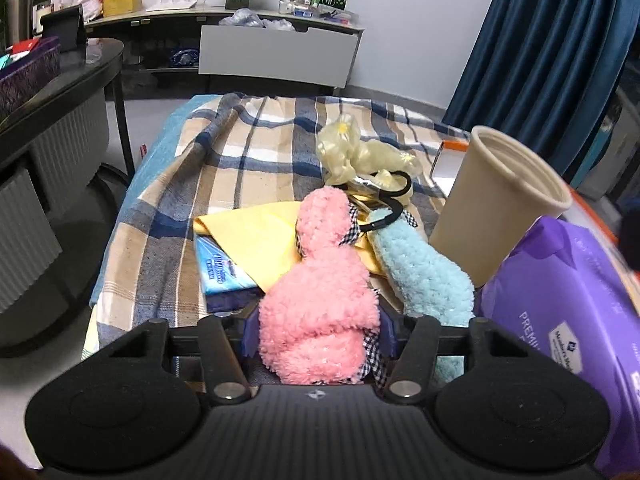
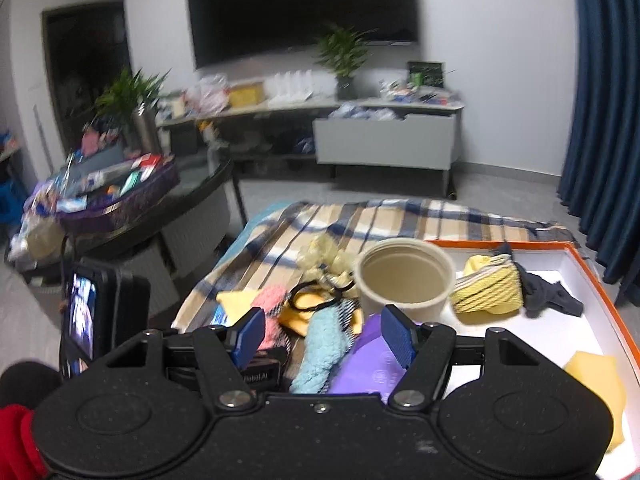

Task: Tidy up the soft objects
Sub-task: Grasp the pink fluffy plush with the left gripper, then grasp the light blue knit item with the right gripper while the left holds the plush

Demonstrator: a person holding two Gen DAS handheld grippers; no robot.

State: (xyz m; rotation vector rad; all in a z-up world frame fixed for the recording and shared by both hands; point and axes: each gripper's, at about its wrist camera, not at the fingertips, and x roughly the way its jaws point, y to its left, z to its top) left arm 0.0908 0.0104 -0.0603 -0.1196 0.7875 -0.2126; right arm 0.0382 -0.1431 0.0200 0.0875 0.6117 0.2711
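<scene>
My left gripper point(image 1: 318, 334) is shut on a fluffy pink sock point(image 1: 320, 288) with checked trim, at the near end of the plaid-covered table point(image 1: 224, 168). A fluffy light blue sock point(image 1: 424, 276) lies just right of it. My right gripper point(image 2: 324, 334) is open and empty, held above the blue sock point(image 2: 320, 352) and a purple wipes pack point(image 2: 368, 364). The pink sock point(image 2: 269, 308) shows behind its left finger. An orange-rimmed white box point(image 2: 600, 280) at the right holds a folded yellow cloth point(image 2: 488, 284), a dark grey garment point(image 2: 548, 292) and a yellow sponge point(image 2: 596, 384).
A beige paper cup point(image 1: 500, 200) stands right of the socks. A yellow cloth point(image 1: 252, 236) lies over a blue tissue pack point(image 1: 220, 272). Black hair ties point(image 1: 384, 204) and a pale yellow scrunchie point(image 1: 360, 152) lie behind. A dark round table point(image 2: 160, 200) stands left.
</scene>
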